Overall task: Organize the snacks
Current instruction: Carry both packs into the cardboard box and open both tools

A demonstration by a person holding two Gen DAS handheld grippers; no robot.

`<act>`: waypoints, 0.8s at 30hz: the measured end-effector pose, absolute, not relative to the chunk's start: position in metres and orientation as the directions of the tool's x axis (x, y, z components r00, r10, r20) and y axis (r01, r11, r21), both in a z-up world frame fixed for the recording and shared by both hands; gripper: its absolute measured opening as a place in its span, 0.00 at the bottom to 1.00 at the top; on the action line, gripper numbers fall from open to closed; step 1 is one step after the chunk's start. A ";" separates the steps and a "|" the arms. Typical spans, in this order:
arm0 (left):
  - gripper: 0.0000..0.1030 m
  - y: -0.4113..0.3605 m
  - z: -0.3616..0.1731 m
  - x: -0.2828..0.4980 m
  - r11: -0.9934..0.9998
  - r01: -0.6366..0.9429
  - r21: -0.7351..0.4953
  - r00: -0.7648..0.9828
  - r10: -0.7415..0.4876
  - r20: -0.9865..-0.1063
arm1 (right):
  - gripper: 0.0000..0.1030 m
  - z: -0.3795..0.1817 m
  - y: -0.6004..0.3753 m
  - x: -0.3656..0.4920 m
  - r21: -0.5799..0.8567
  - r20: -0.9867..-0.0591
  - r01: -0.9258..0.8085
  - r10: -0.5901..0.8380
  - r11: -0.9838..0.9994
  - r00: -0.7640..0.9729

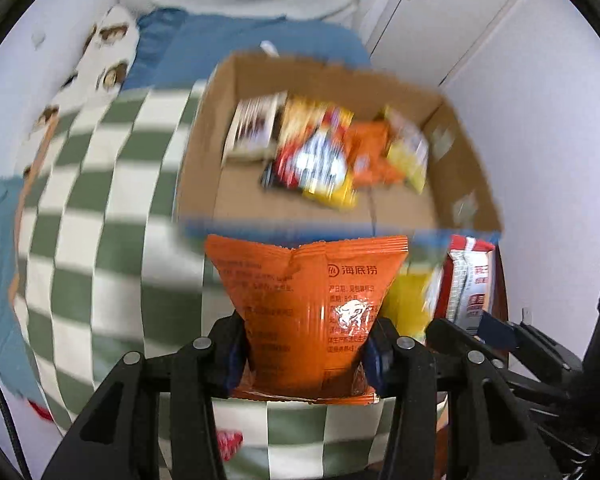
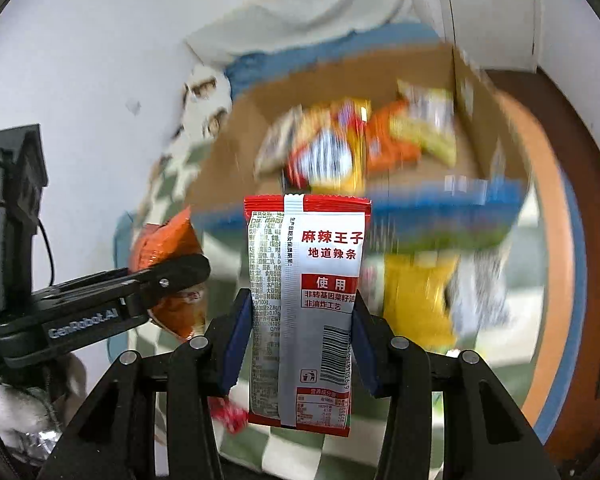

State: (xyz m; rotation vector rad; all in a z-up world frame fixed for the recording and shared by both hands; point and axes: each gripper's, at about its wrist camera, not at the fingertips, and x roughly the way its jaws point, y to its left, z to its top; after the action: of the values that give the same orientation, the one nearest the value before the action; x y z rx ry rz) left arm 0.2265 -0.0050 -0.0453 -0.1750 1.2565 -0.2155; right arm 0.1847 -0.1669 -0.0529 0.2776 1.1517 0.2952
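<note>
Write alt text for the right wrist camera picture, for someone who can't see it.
The right gripper holds a red-and-silver snack packet upright between its blue pads. Beyond it, blurred, an open cardboard box holds several snack bags. At left, the left gripper grips an orange packet.

Both grippers (image 1: 306, 354) (image 2: 300, 344) black plastic w/ silver screws, blue pads (image 2: 236, 340) on fingers; "GenRobot.AI" lettering on left one.

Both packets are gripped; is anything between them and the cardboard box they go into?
Only the box's blue-edged near wall, beyond the orange packet and the red-and-white packet; its top is open, with bare floor in front of the snacks.
</note>
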 end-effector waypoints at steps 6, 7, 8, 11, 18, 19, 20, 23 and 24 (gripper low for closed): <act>0.43 -0.008 -0.033 0.307 0.973 0.077 -0.219 0.298 -0.232 -0.926 | 0.47 -0.018 -0.191 0.262 0.321 -0.834 -0.066 0.315 0.945 0.453; 0.43 -0.007 -0.038 0.322 0.975 0.068 -0.212 0.281 -0.222 -0.934 | 0.47 -0.017 -0.196 0.273 0.318 -0.838 -0.054 0.307 0.947 0.451; 0.43 -0.004 -0.046 0.336 0.976 0.063 -0.207 0.263 -0.216 -0.940 | 0.47 -0.023 -0.199 0.290 0.314 -0.848 -0.038 0.298 0.949 0.438; 0.43 0.000 -0.073 0.370 0.980 0.026 -0.198 0.199 -0.199 -0.959 | 0.47 -0.038 -0.206 0.321 0.287 -0.876 -0.004 0.265 0.958 0.404; 0.43 -0.004 -0.133 0.396 0.980 -0.006 -0.201 0.055 -0.200 -0.978 | 0.47 -0.083 -0.212 0.357 0.220 -0.932 0.015 0.206 0.975 0.298; 0.43 -0.005 -0.139 0.396 0.979 -0.003 -0.203 0.042 -0.202 -0.978 | 0.47 -0.089 -0.212 0.358 0.217 -0.937 0.017 0.204 0.976 0.285; 0.43 -0.006 -0.144 0.396 0.979 -0.004 -0.204 0.028 -0.204 -0.979 | 0.48 -0.096 -0.212 0.360 0.214 -0.942 0.018 0.201 0.977 0.270; 0.43 -0.009 -0.156 0.394 0.977 0.000 -0.212 0.000 -0.212 -0.977 | 0.48 -0.114 -0.213 0.364 0.203 -0.953 0.017 0.194 0.979 0.232; 0.43 -0.010 -0.158 0.393 0.978 0.002 -0.208 -0.005 -0.208 -0.978 | 0.48 -0.118 -0.213 0.363 0.201 -0.956 0.017 0.192 0.979 0.223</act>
State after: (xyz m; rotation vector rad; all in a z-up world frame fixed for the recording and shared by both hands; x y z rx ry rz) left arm 0.3928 -0.0100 -0.1585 -0.1622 1.5690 -0.1665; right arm 0.3634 -0.2131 -0.1183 0.1819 1.3430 0.1223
